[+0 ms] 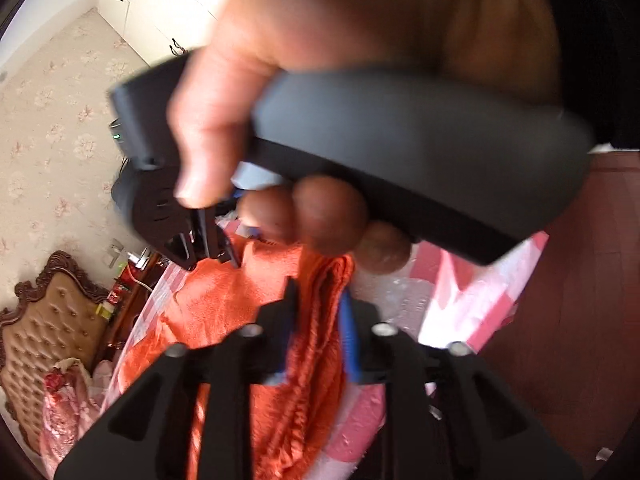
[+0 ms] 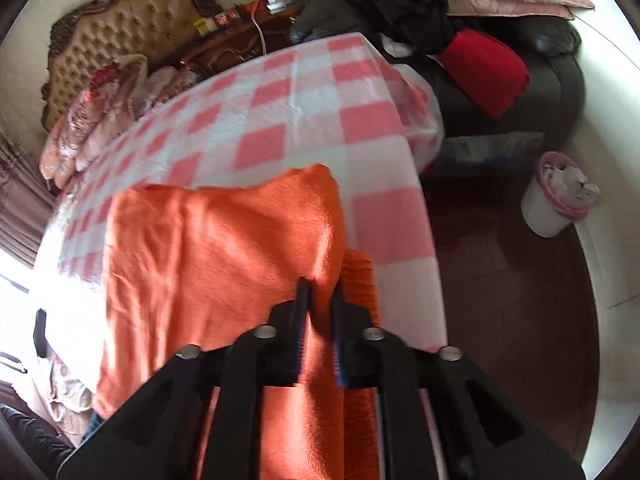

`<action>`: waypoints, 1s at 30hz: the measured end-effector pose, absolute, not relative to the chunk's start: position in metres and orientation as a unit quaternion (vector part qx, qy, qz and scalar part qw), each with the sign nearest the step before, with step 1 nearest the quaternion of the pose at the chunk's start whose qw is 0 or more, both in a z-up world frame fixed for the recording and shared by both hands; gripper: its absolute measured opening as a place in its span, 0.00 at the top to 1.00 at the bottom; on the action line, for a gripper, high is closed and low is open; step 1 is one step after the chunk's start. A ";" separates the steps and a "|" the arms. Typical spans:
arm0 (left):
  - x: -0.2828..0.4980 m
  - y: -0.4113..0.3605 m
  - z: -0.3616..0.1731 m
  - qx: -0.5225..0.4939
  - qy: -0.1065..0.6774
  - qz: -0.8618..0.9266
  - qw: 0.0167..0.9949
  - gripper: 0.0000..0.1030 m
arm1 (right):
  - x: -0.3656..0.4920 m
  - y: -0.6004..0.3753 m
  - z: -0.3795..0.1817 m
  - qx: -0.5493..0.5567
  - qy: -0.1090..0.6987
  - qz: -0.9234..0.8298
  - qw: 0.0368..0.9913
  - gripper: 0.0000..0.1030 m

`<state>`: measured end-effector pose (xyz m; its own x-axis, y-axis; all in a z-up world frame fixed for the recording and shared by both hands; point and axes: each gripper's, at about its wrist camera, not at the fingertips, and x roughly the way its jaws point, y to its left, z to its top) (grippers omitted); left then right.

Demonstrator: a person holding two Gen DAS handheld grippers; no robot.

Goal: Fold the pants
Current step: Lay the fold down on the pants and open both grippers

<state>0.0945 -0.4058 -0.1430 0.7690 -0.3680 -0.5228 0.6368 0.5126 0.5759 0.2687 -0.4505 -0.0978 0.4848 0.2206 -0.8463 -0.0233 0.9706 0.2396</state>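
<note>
The orange pants (image 2: 224, 248) lie on the pink-and-white checked table cover (image 2: 320, 92), part folded over. My right gripper (image 2: 320, 286) is shut on a fold of the pants near their right edge. In the left wrist view my left gripper (image 1: 320, 292) is shut on a bunched ribbed edge of the pants (image 1: 316, 344). The person's hand holding the right gripper's dark handle (image 1: 400, 152) fills the upper half of that view, close in front of my left gripper. The right gripper's tips, seen from the left wrist, are partly hidden by fingers.
The table edge falls to a dark red floor (image 2: 512, 312) on the right. A white bin with a pink liner (image 2: 556, 204) stands on the floor. A dark sofa with a red cushion (image 2: 484, 68) and a tufted headboard (image 2: 120, 40) lie beyond the table.
</note>
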 end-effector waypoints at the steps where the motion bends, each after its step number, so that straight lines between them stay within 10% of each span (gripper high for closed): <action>1: 0.094 -0.399 -0.134 0.377 0.173 -0.306 0.857 0.47 | 0.265 -0.454 -0.096 0.088 0.493 0.048 0.864 0.48; 7: 0.135 -0.281 -0.055 0.163 0.211 -0.265 0.927 0.44 | 0.234 -0.460 -0.051 0.072 0.424 -0.018 0.903 0.43; 10: 0.206 -0.225 -0.057 0.088 0.269 -0.209 0.936 0.64 | 0.230 -0.431 -0.037 0.083 0.405 0.014 0.910 0.43; 22: 0.331 -0.202 -0.132 0.160 0.360 -0.230 0.890 0.85 | 0.291 -0.374 -0.101 -0.002 0.431 -0.008 0.902 0.40; 30: 0.276 -0.180 -0.094 0.100 0.324 -0.183 0.923 0.71 | 0.279 -0.362 -0.094 -0.038 0.424 -0.026 0.904 0.29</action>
<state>0.2762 -0.1799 -0.0939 0.7229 -0.2721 -0.6351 0.4022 0.9131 0.0666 0.2788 -0.3620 -0.0939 0.6387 -0.0801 -0.7653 0.0153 0.9957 -0.0915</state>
